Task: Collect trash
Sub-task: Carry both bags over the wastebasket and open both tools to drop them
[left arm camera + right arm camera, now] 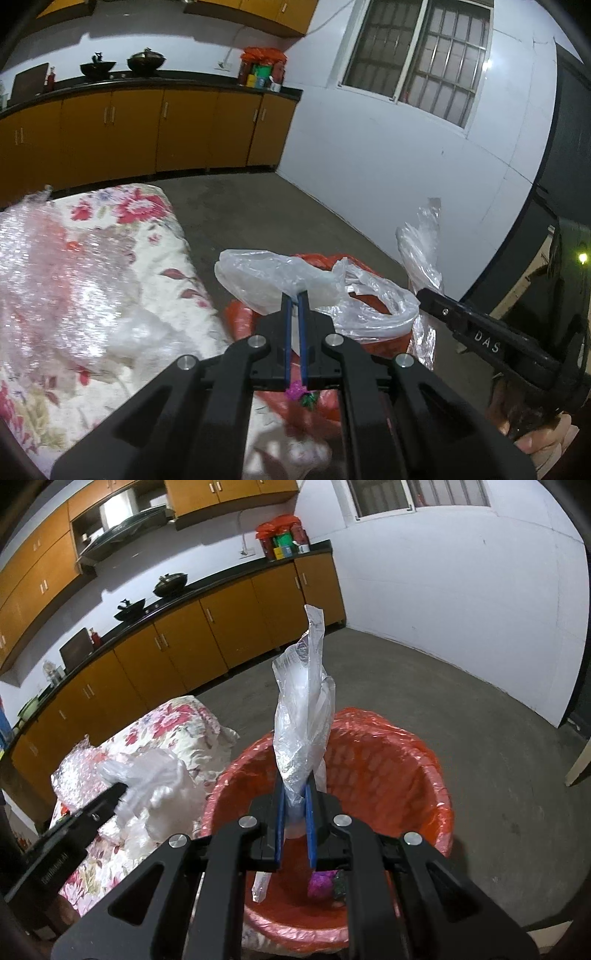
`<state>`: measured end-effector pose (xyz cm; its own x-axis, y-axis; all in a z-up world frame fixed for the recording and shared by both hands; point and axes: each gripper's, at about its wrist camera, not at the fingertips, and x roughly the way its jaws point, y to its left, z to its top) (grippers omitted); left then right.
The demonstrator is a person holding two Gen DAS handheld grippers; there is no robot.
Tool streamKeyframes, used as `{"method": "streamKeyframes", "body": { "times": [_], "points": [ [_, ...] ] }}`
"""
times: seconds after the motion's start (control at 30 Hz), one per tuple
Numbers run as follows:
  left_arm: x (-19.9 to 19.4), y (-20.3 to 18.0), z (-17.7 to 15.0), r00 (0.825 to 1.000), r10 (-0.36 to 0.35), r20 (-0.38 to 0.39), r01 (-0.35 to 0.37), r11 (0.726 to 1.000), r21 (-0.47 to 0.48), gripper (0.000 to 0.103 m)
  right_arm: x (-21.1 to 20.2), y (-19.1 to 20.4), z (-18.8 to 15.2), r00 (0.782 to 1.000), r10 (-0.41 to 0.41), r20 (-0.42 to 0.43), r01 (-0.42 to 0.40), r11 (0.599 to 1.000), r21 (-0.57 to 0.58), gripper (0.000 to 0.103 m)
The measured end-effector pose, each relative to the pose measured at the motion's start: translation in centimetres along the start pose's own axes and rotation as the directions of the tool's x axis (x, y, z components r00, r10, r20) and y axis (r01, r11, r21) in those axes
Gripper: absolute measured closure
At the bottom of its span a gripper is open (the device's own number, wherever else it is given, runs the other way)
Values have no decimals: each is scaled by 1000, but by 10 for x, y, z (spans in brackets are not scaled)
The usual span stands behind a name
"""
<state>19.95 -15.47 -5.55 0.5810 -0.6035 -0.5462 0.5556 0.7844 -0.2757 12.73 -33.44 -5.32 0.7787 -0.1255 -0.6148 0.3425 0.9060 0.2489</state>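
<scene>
Both grippers, left (pixel 294 295) and right (pixel 295 794), pinch crinkled clear plastic bags (pixel 303 716)

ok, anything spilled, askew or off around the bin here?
Nothing spilled. The red-lined bin stands upright beside the floral cloth. Both tongs are shut on clear plastic bags: the left tongs on one bag, the right tongs on another bag above the bin.

The bin (pixel 424 760) stands just right of the table (pixel 177 720).
</scene>
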Motion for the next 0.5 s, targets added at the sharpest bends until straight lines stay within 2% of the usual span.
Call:
{"method": "streamKeyframes", "body": {
  "times": [0.27,0.33,0.4,0.5],
  "points": [
    [36,-19,-8,997,-38,-64,39,999,10,95,7,-13,8,1000,-8,5,8,999,38,90],
    [44,-18,-11,996,-43,-84,43,999,-3,79,7,-18,9,1000,-6,2,6,999,48,84],
    [49,-15,-15,995,-39,-96,37,999,-19,70,7,-22,9,1000,-10,1,10,998,56,77],
    [51,-11,-20,993,-37,-109,34,999,-28,66,6,-25,7,1000,-16,1,16,998,57,71]
  ]
}}
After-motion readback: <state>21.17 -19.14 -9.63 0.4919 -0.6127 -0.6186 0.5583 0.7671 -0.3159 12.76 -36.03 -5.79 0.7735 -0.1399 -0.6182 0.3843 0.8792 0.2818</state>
